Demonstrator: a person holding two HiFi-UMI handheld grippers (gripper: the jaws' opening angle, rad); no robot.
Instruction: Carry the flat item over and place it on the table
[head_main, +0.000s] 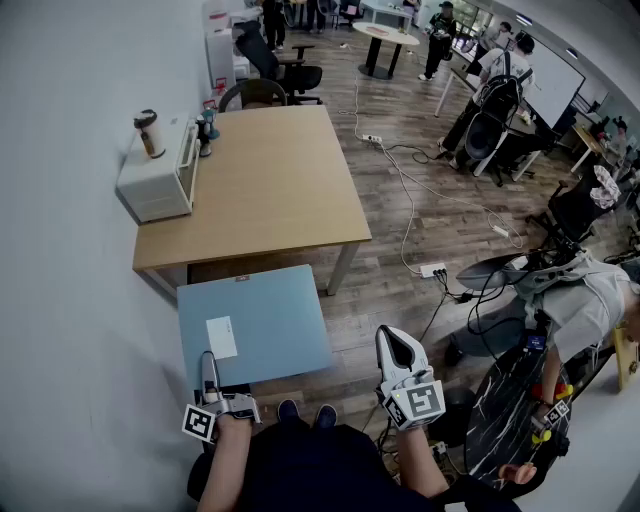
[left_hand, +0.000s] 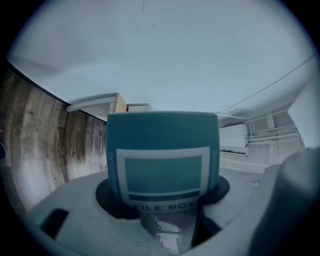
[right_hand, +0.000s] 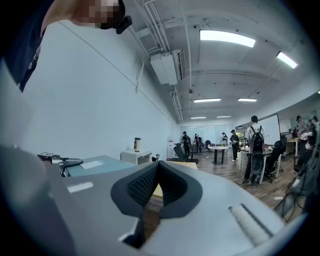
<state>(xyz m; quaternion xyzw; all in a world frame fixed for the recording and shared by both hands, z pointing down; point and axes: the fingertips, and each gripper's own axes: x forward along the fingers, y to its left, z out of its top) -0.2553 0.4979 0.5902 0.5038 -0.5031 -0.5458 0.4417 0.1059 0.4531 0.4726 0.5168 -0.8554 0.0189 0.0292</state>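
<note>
The flat item is a pale blue file box (head_main: 255, 322) with a white label, held level above the floor just in front of the wooden table (head_main: 270, 190). My left gripper (head_main: 209, 372) is shut on its near edge. In the left gripper view the box's teal end (left_hand: 162, 150) fills the space between the jaws of that gripper (left_hand: 162, 202). My right gripper (head_main: 394, 342) hangs to the right of the box, shut with nothing in it; its pads meet at the tips (right_hand: 157, 167). The box's flat top (right_hand: 97, 165) shows to its left.
A white oven-like appliance (head_main: 160, 175) with a cup (head_main: 149, 133) on top stands at the table's left edge against the wall. A power strip (head_main: 432, 270) and cables lie on the floor to the right. Office chairs (head_main: 290, 75) and several people are farther back.
</note>
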